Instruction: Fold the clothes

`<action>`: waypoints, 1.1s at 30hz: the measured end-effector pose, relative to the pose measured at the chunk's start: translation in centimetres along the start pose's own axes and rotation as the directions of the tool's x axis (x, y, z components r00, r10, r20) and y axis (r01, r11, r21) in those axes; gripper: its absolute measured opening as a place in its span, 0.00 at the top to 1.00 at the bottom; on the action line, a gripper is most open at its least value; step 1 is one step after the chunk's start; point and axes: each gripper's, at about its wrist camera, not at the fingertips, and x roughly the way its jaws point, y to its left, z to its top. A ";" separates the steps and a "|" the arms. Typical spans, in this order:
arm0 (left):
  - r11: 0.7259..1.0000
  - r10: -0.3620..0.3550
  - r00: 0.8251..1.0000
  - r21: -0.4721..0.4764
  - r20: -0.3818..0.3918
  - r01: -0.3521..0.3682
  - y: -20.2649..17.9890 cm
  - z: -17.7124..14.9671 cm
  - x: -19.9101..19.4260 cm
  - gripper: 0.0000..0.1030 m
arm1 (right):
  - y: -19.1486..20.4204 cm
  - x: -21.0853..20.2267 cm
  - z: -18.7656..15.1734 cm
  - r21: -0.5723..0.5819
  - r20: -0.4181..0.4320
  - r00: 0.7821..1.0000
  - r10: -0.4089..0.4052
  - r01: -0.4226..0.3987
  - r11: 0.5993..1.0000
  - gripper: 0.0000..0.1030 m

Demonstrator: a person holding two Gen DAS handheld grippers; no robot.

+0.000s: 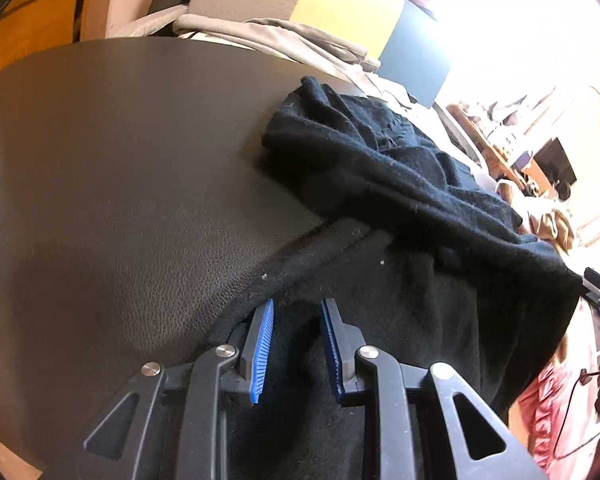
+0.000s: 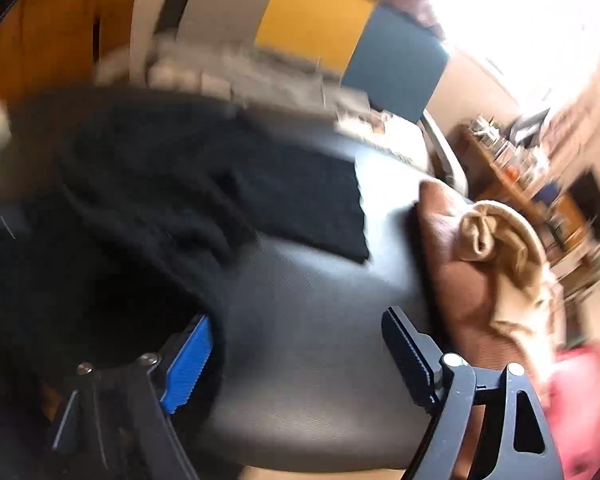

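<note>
A black fleece garment (image 1: 380, 184) lies bunched on a dark leather-look table (image 1: 120, 180), with one part draped over the near right edge. My left gripper (image 1: 296, 312) sits low over the garment's near edge; its blue-padded jaws stand a little apart with black cloth between and under them. In the blurred right wrist view the same black garment (image 2: 204, 188) spreads over the table (image 2: 308, 312). My right gripper (image 2: 296, 328) is wide open; its left pad (image 2: 188, 364) touches the cloth edge, and its right finger is over bare table.
Grey and white clothes (image 1: 284, 36) are piled at the table's far edge, before grey, yellow and blue panels (image 1: 340, 12). A brown cushion with a beige cloth (image 2: 496, 248) sits right of the table. Pink fabric (image 2: 580, 412) lies lower right. Cluttered shelves stand far right.
</note>
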 end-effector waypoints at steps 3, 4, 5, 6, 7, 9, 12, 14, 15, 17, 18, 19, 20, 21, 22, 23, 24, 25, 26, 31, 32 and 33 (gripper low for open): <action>1.000 0.017 1.000 0.016 0.002 -0.017 -0.4 -0.2 0.1 0.76 | 2.3 -0.6 1.2 -0.058 -0.008 0.974 0.228 -0.228 0.972 0.04; 0.999 0.024 1.000 0.026 0.004 -0.024 -0.5 -0.3 0.0 0.76 | 3.0 -0.5 0.9 -0.110 -0.041 0.979 0.198 -0.201 0.973 0.06; 0.999 0.031 1.000 0.035 0.007 -0.031 -0.7 -0.5 0.0 0.76 | 3.6 -0.3 0.6 -0.162 -0.072 0.984 0.165 -0.175 0.971 0.09; 0.999 0.033 0.999 0.041 0.013 -0.034 -0.7 -0.6 0.1 0.76 | 3.9 -0.3 0.5 -0.183 -0.088 0.984 0.153 -0.167 0.969 0.13; 0.998 0.036 0.999 0.042 0.016 -0.036 -0.7 -0.7 0.1 0.76 | 3.6 -0.5 0.7 -0.138 -0.075 0.980 0.185 -0.194 0.971 0.14; 0.998 0.043 0.999 0.036 0.019 -0.044 -0.9 -0.6 0.3 0.76 | 3.0 -0.8 1.0 -0.050 -0.043 0.968 0.246 -0.248 0.968 0.26; 0.997 0.059 0.998 0.042 0.025 -0.060 -1.1 -0.6 0.3 0.76 | 6.2 0.9 3.0 -0.058 -0.011 0.951 0.310 -0.311 0.949 0.44; 0.996 0.066 0.998 0.051 0.026 -0.067 -1.2 -0.6 0.3 0.76 | 9.2 2.4 4.6 -0.091 0.004 0.937 0.349 -0.347 0.933 0.44; 0.996 0.064 0.998 0.053 0.025 -0.066 -1.2 -0.6 0.2 0.76 | 10.6 3.1 5.3 -0.107 0.004 0.931 0.365 -0.363 0.926 0.44; 0.998 0.053 0.998 0.044 0.024 -0.054 -0.9 -0.6 0.2 0.76 | 13.0 5.5 6.5 -0.147 -0.038 0.928 0.370 -0.371 0.917 0.44; 0.998 0.044 0.999 0.037 0.023 -0.045 -0.7 -0.5 0.1 0.76 | 14.1 6.9 7.0 -0.169 -0.061 0.928 0.368 -0.373 0.913 0.44; 0.999 0.038 0.999 0.034 0.022 -0.039 -0.6 -0.5 0.1 0.76 | 15.3 8.4 7.3 -0.193 -0.087 0.928 0.361 -0.371 0.908 0.44; 0.999 0.032 0.999 0.031 0.020 -0.033 -0.5 -0.5 0.1 0.76 | 16.2 9.6 7.5 -0.218 -0.121 0.929 0.349 -0.368 0.904 0.44; 0.999 0.028 0.999 0.030 0.019 -0.029 -0.4 -0.4 0.1 0.76 | 17.0 10.4 7.5 -0.230 -0.155 0.927 0.343 -0.371 0.900 0.44; 0.999 0.026 0.999 0.030 0.018 -0.027 -0.4 -0.4 0.1 0.76 | 17.5 11.1 7.4 -0.231 -0.182 0.922 0.342 -0.378 0.896 0.44; 0.999 0.027 0.999 0.031 0.019 -0.027 -0.4 -0.5 0.1 0.76 | 17.7 11.6 7.2 -0.227 -0.194 0.920 0.341 -0.381 0.896 0.44; 0.999 0.027 0.999 0.033 0.020 -0.028 -0.4 -0.5 0.1 0.76 | 17.8 11.8 7.1 -0.218 -0.193 0.921 0.337 -0.376 0.901 0.55; 0.999 0.029 0.999 0.034 0.022 -0.029 -0.4 -0.5 0.1 0.76 | 17.5 11.7 7.0 -0.201 -0.167 0.930 0.326 -0.356 0.912 0.71; 0.999 0.033 0.999 0.038 0.024 -0.034 -0.5 -0.6 0.1 0.76 | 17.0 11.5 6.9 -0.175 -0.146 0.934 0.326 -0.349 0.921 0.94; 0.997 0.058 0.998 0.059 0.028 -0.059 -0.9 -0.7 0.1 0.76 | 13.4 9.0 6.2 -0.005 -0.055 0.910 0.410 -0.411 0.912 0.94; 0.996 0.059 0.998 0.059 0.027 -0.061 -0.9 -0.7 0.1 0.76 | 12.4 8.3 6.0 0.036 -0.031 0.902 0.432 -0.430 0.902 0.94; 0.996 0.060 0.998 0.057 0.025 -0.062 -0.9 -0.6 0.1 0.76 | 11.3 7.6 5.7 0.077 -0.003 0.896 0.444 -0.442 0.894 0.94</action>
